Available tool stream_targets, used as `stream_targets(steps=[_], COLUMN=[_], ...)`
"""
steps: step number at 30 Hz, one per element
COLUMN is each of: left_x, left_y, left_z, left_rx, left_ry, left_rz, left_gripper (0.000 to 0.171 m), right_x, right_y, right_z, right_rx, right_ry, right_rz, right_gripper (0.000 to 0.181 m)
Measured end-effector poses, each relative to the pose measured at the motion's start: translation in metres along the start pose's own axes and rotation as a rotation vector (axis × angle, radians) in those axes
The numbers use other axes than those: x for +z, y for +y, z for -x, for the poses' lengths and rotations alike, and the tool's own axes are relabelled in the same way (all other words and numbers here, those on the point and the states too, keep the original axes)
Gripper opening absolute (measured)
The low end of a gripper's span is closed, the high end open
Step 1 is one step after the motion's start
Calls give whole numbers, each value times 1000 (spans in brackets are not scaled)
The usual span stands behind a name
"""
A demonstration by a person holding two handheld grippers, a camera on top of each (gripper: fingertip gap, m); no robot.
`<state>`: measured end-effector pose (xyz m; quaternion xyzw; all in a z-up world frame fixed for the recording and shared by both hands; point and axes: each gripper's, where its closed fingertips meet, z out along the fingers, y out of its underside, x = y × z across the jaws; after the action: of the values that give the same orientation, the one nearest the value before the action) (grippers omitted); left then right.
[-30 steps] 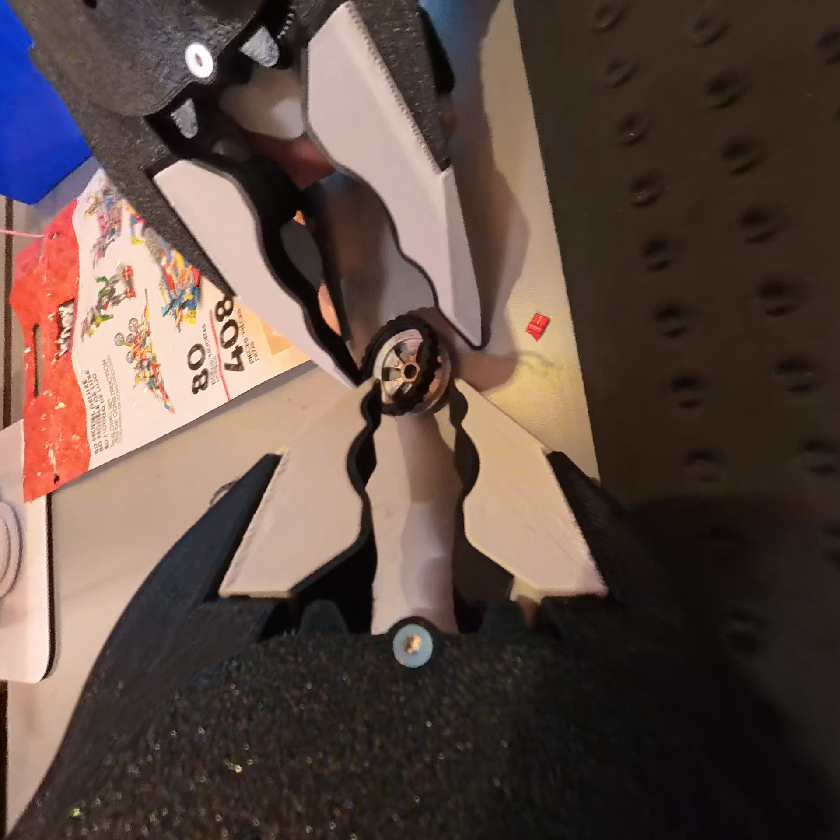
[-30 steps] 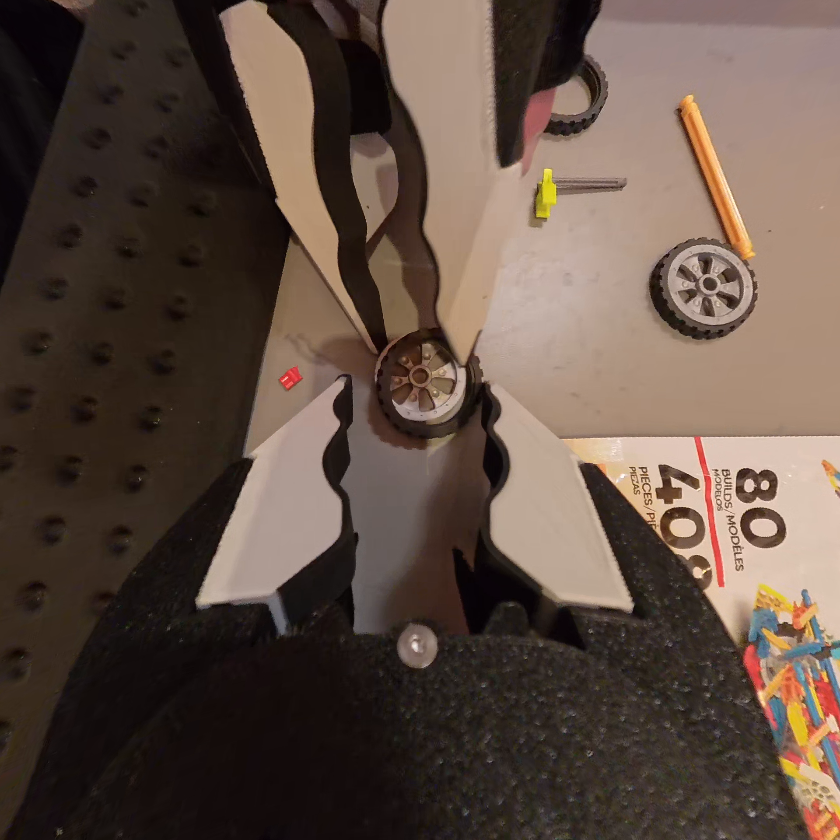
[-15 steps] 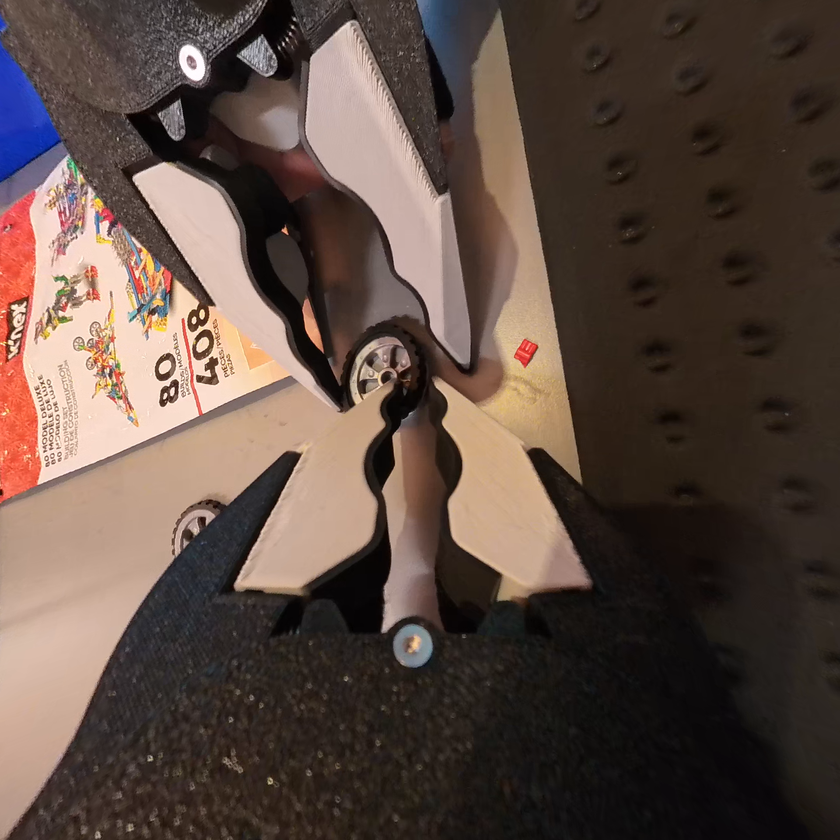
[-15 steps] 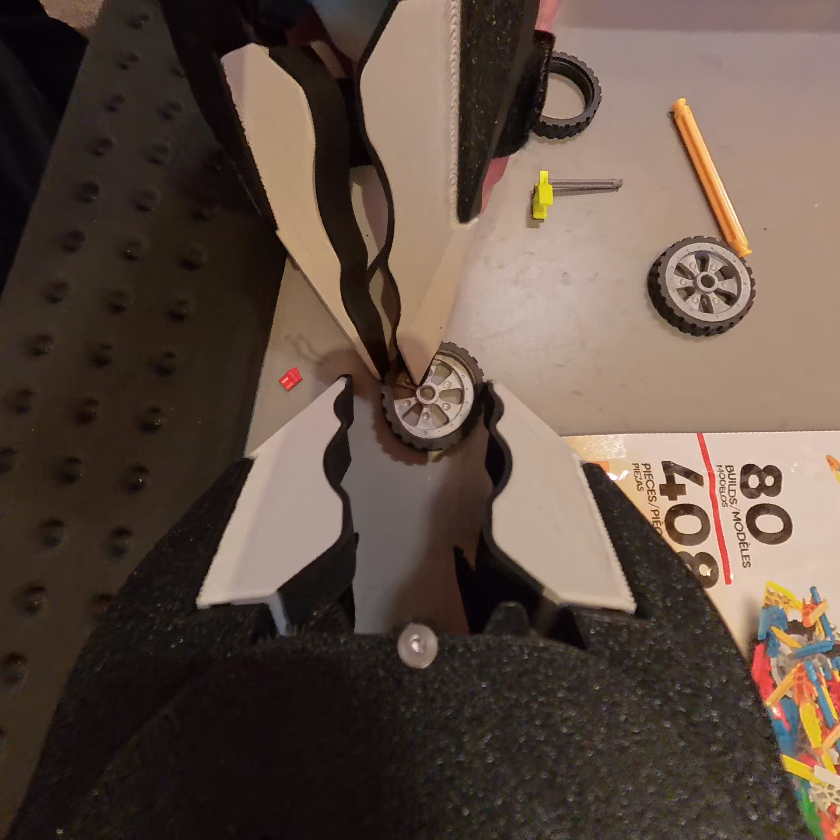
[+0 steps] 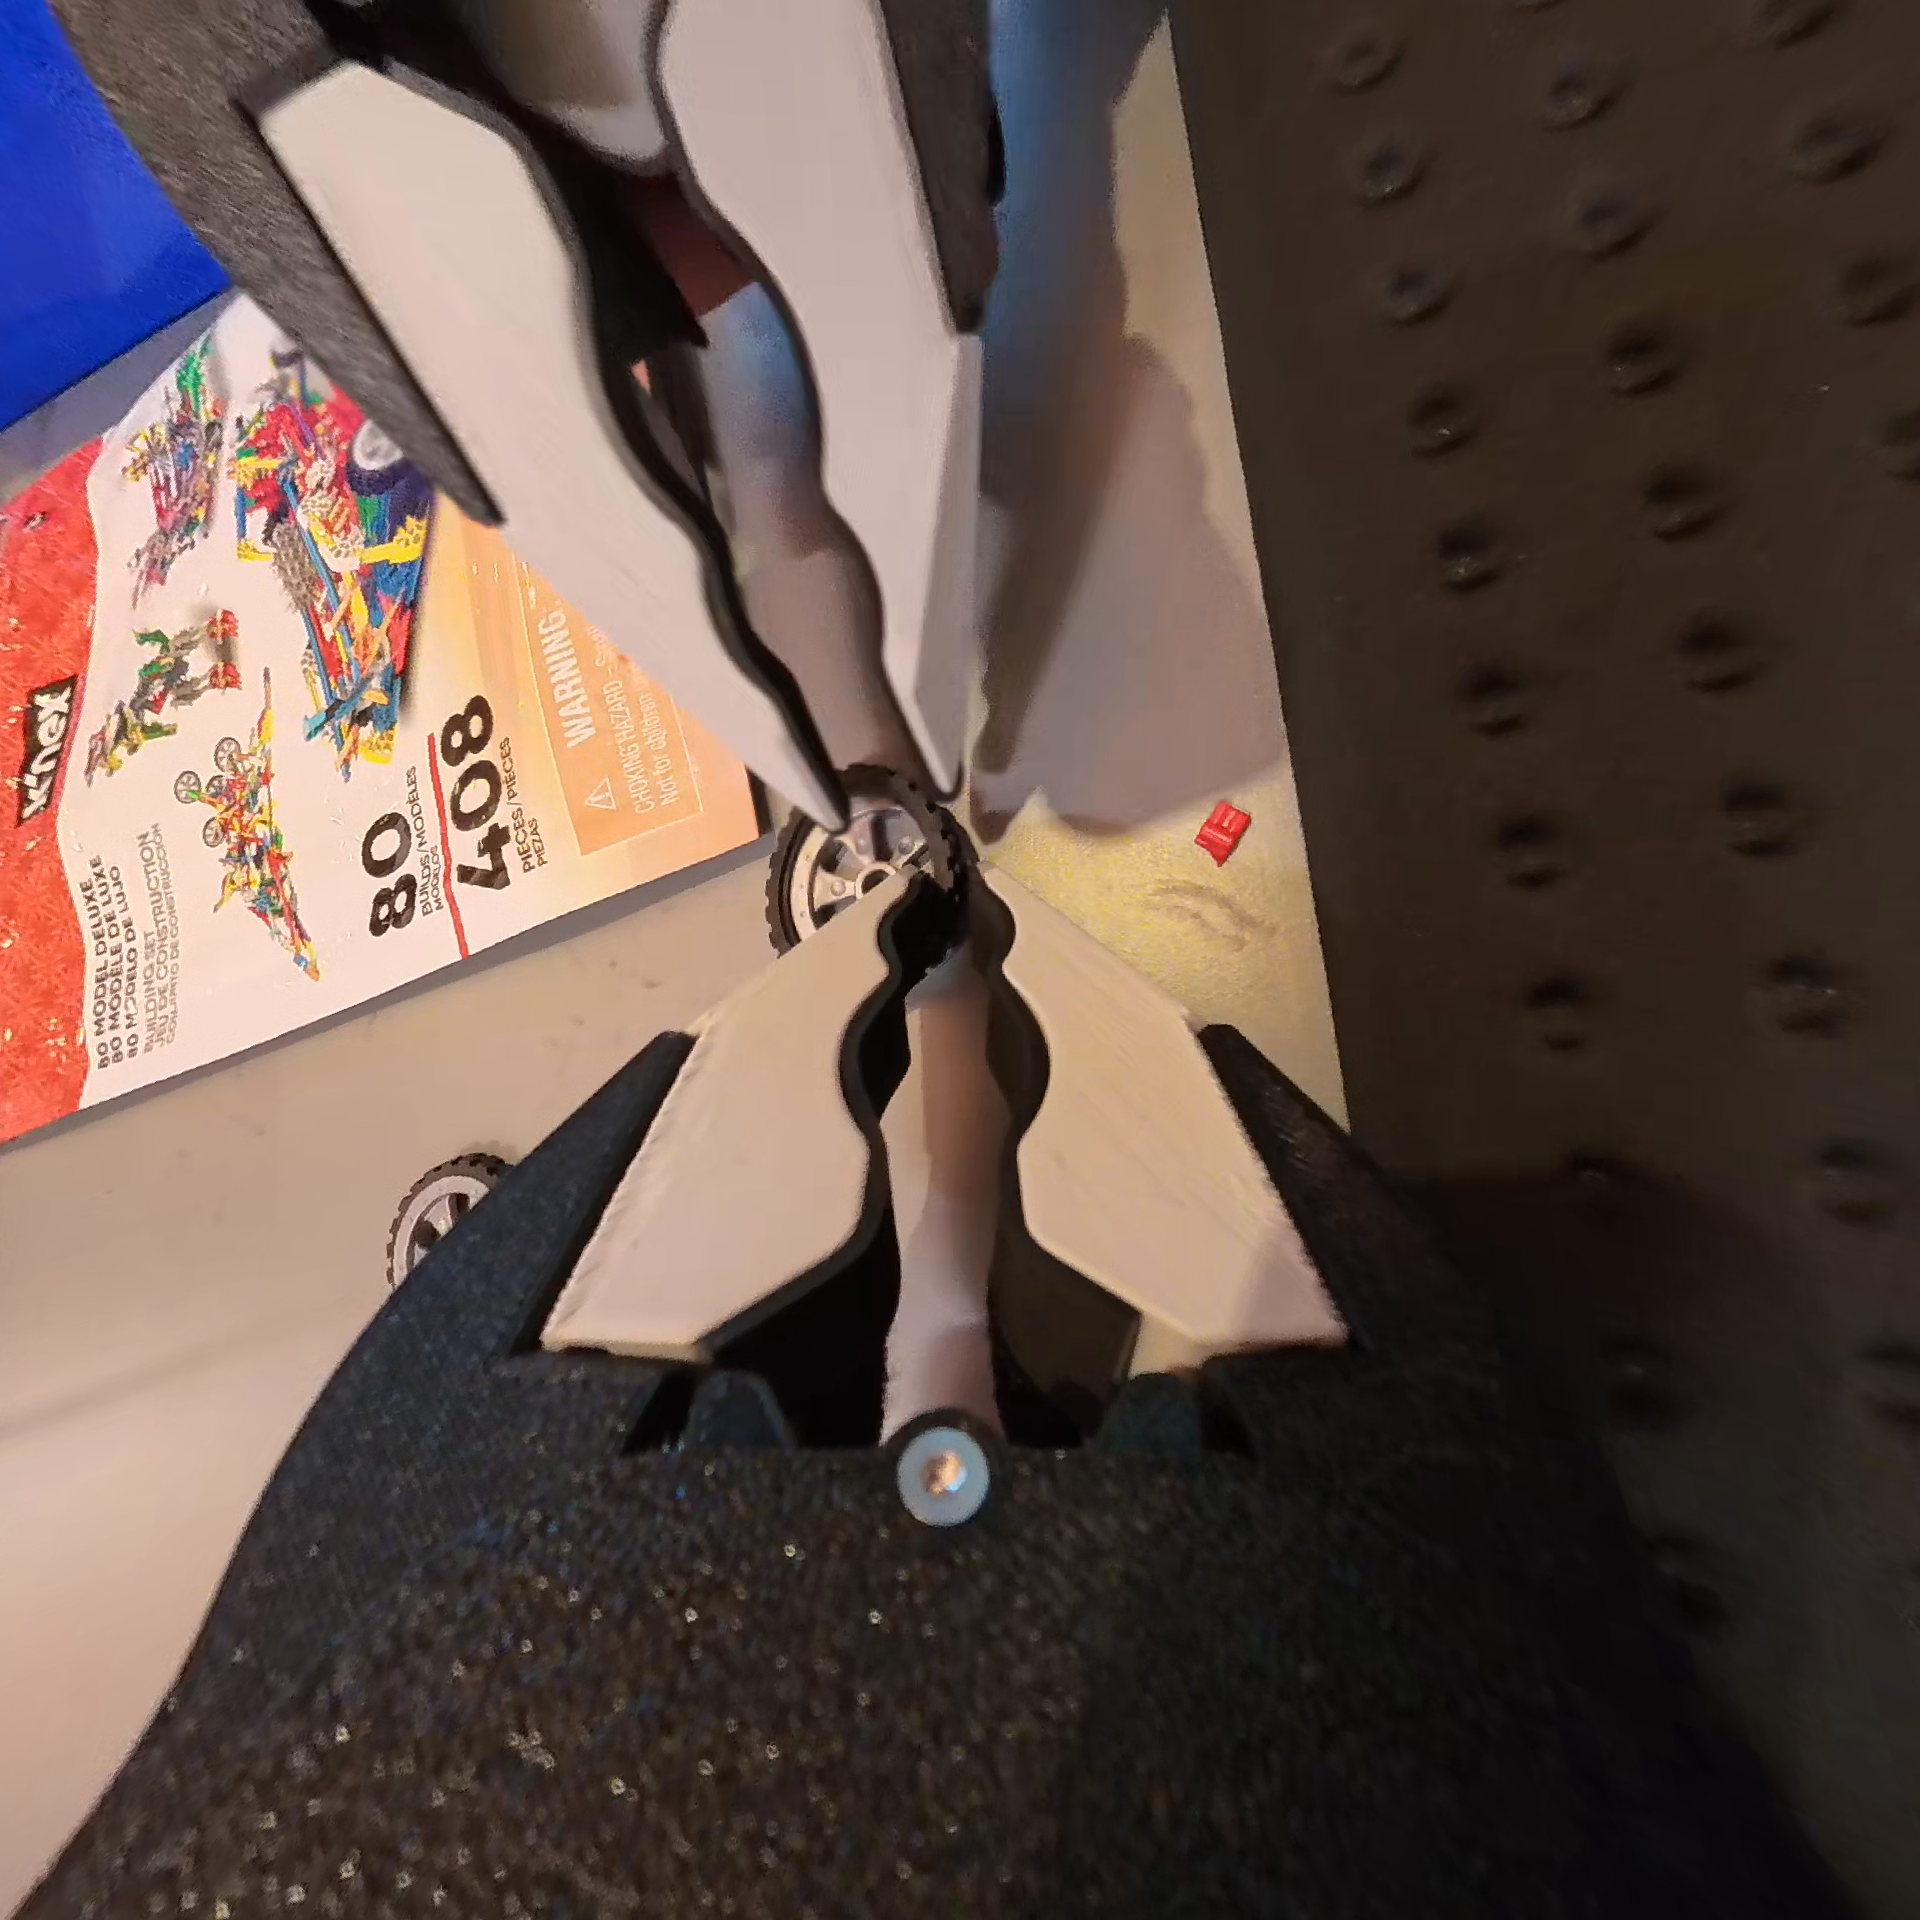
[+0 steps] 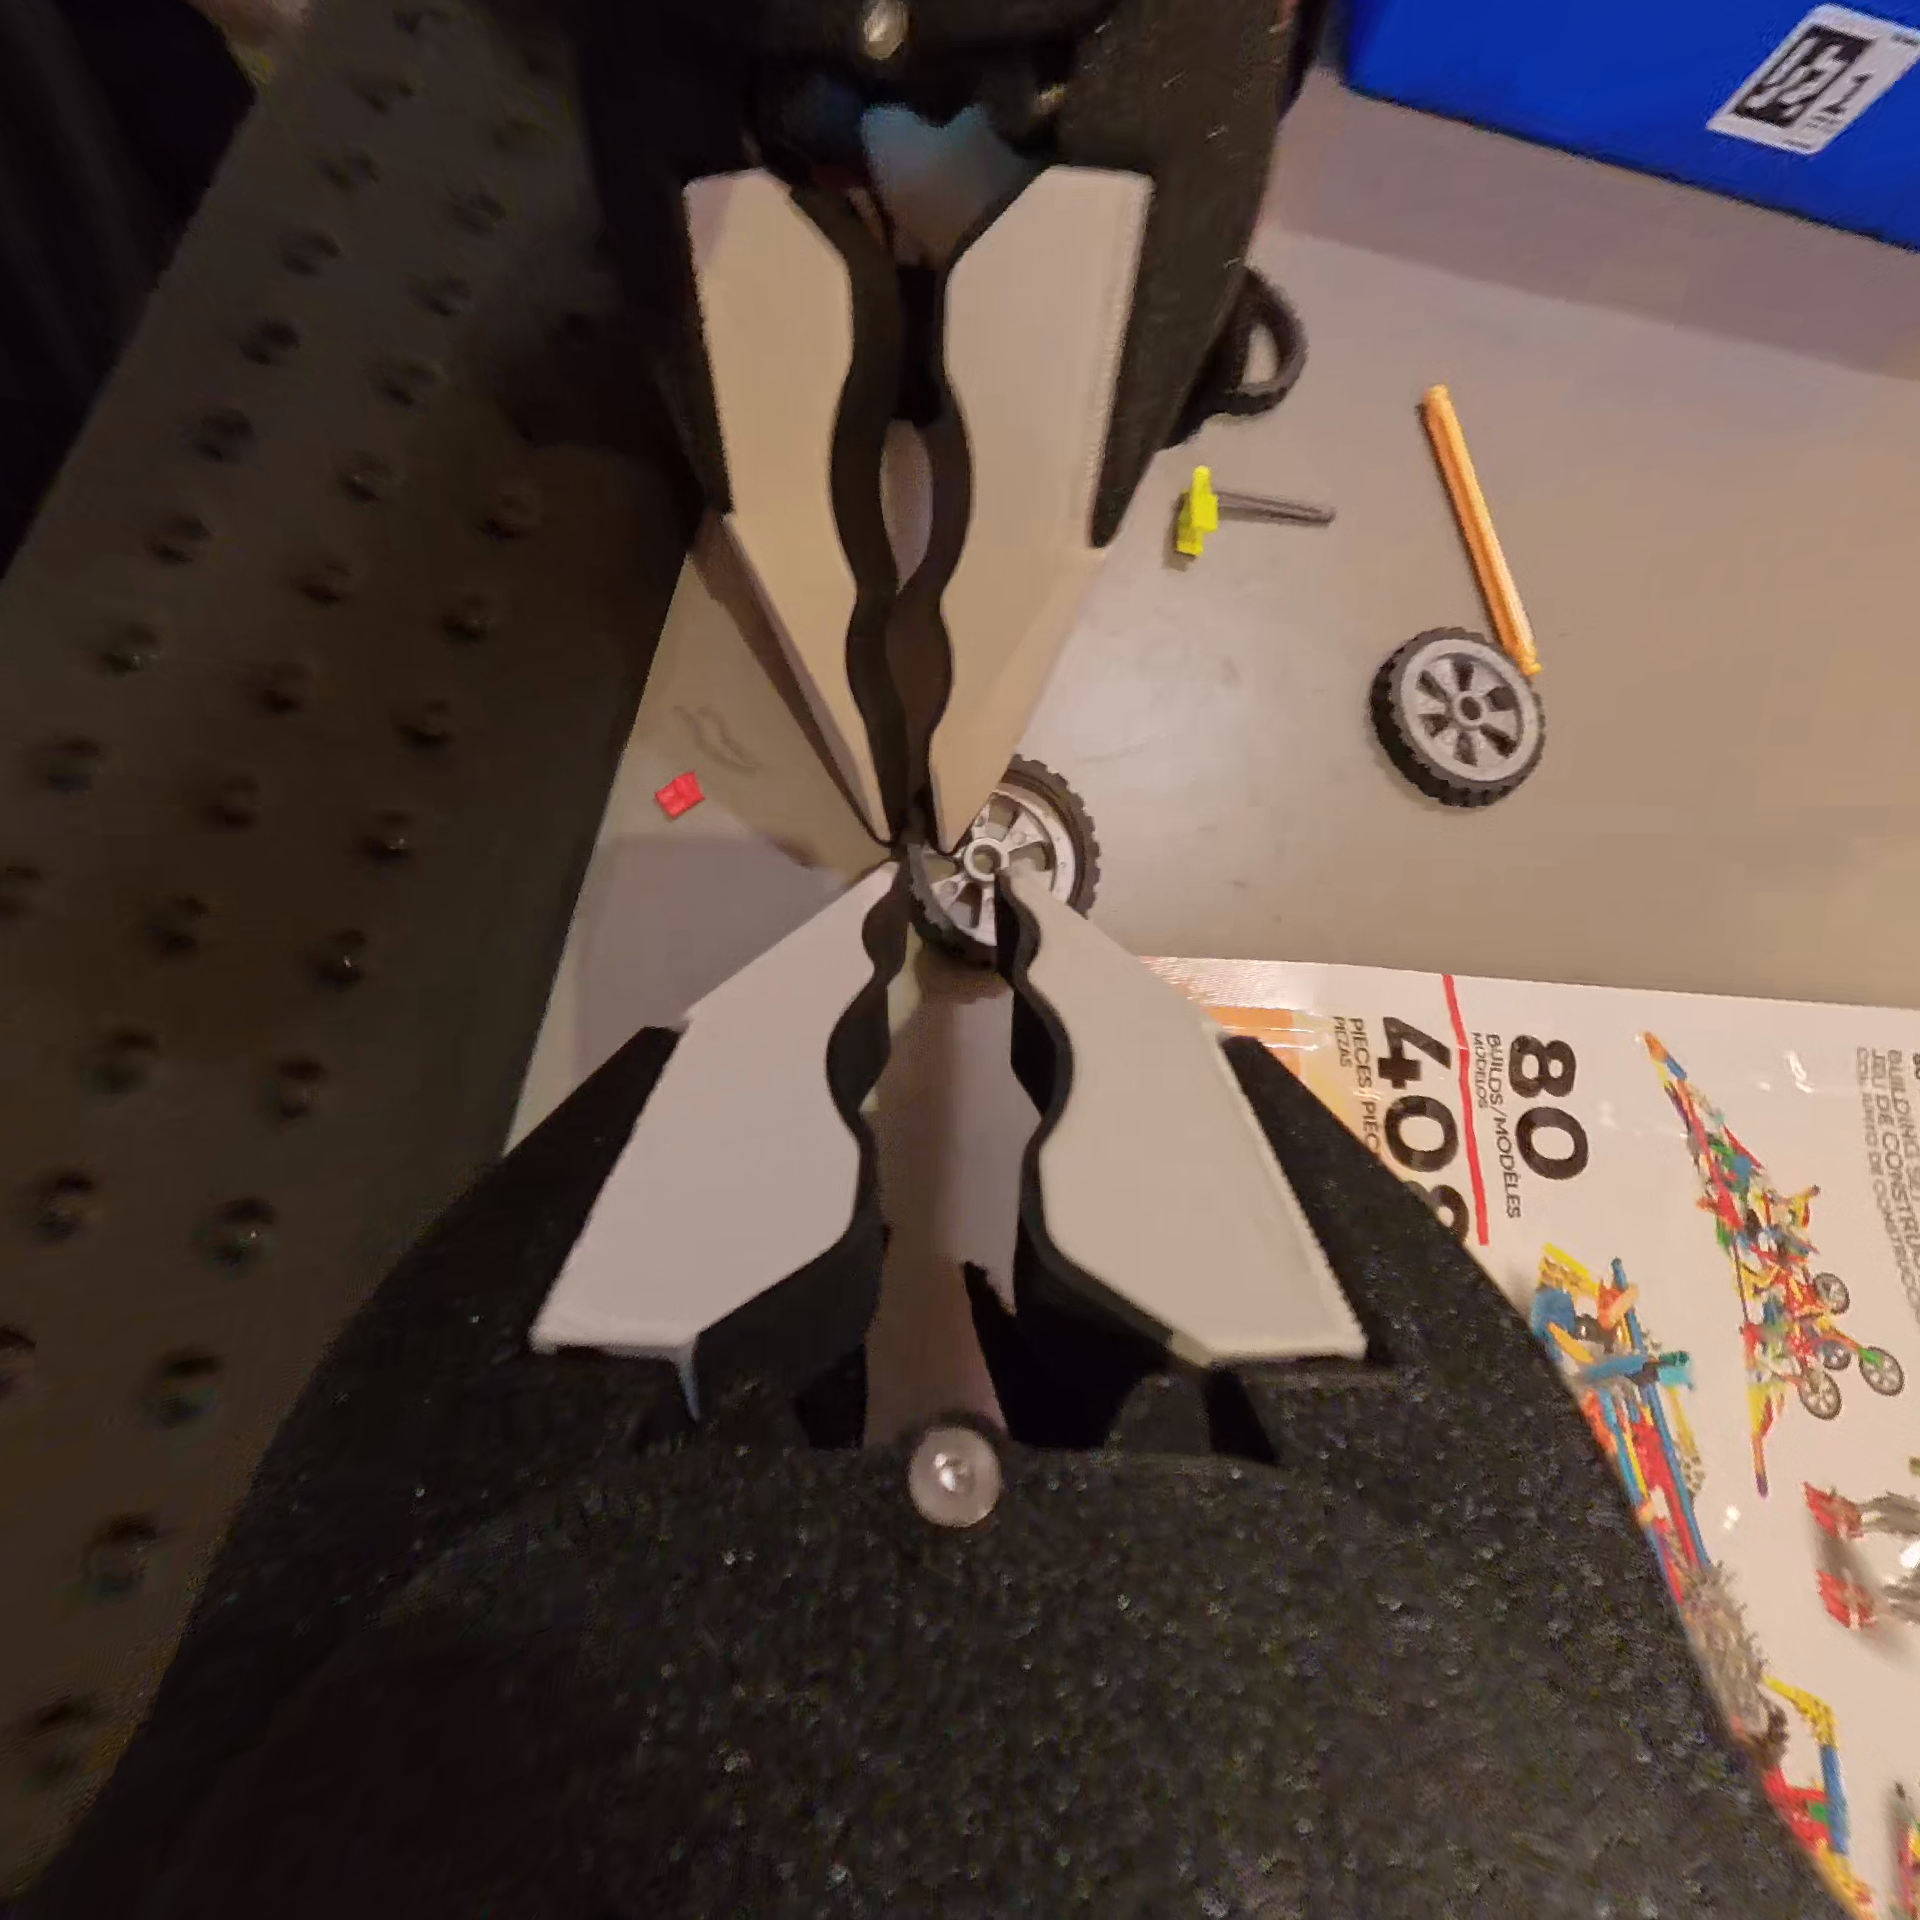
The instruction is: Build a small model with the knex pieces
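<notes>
A small toy wheel (image 5: pixel 847 868) with a grey spoked hub and a black tyre is held just above the grey table (image 5: pixel 260 1299), between both grippers. My left gripper (image 5: pixel 940 899) is almost fully shut, pinching the tyre's edge. In the right wrist view it (image 6: pixel 914 842) comes from above with its fingers pressed together. My right gripper (image 6: pixel 951 914) is shut on the wheel (image 6: pixel 966 883) from both sides. It also shows in the left wrist view (image 5: pixel 894 805). A second tyre rim shows right behind the hub; I cannot tell if the tyre is partly off.
A picture-covered card (image 6: pixel 1558 1143) lies beside the grippers. On the table are another wheel (image 6: pixel 1455 717), an orange rod (image 6: pixel 1475 530), a yellow-green piece on a grey pin (image 6: pixel 1200 509), a loose black tyre (image 6: pixel 1262 353) and a tiny red piece (image 6: pixel 678 797). A black dimpled mat (image 6: pixel 260 623) borders the table; a blue box (image 6: pixel 1610 94) stands behind. My left and right fingertips are right by each other. The tiny red piece (image 6: pixel 678 797) is about 4 centimetres from my left fingertips. My left wrist view (image 5: pixel 1216 828) looks at it from another angle.
My right gripper has closed from wide open onto the wheel. My left gripper has narrowed from around the wheel to a pinch on the tyre's edge. The wheel has turned slightly.
</notes>
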<state>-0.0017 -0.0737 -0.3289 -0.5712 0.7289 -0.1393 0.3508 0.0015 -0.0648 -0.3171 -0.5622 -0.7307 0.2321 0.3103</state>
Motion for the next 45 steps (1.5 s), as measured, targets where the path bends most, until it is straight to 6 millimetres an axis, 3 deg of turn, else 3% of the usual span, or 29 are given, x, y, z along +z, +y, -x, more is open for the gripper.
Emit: stream_targets(steps=[3,22,27,36,45], left_x=[0,1,0,2,2], left_y=[0,-1,-2,-4,-5], left_z=[0,-1,-3,-4,-4], left_rx=[-3,94,104,87,51], left_ry=[2,-51,-17,-8,-23], left_rz=[-3,-9,-23,-30,-23], left_gripper=[4,4,3,3,3], right_x=[7,8,11,10,10], right_y=[11,10,2,2,3], right_z=[1,7,11,14,15], right_rx=[-57,-300,-232,-156,-272], right_ry=[20,108,89,12,76], right_rz=[57,117,43,-1,60], right_gripper=[14,5,12,3,3])
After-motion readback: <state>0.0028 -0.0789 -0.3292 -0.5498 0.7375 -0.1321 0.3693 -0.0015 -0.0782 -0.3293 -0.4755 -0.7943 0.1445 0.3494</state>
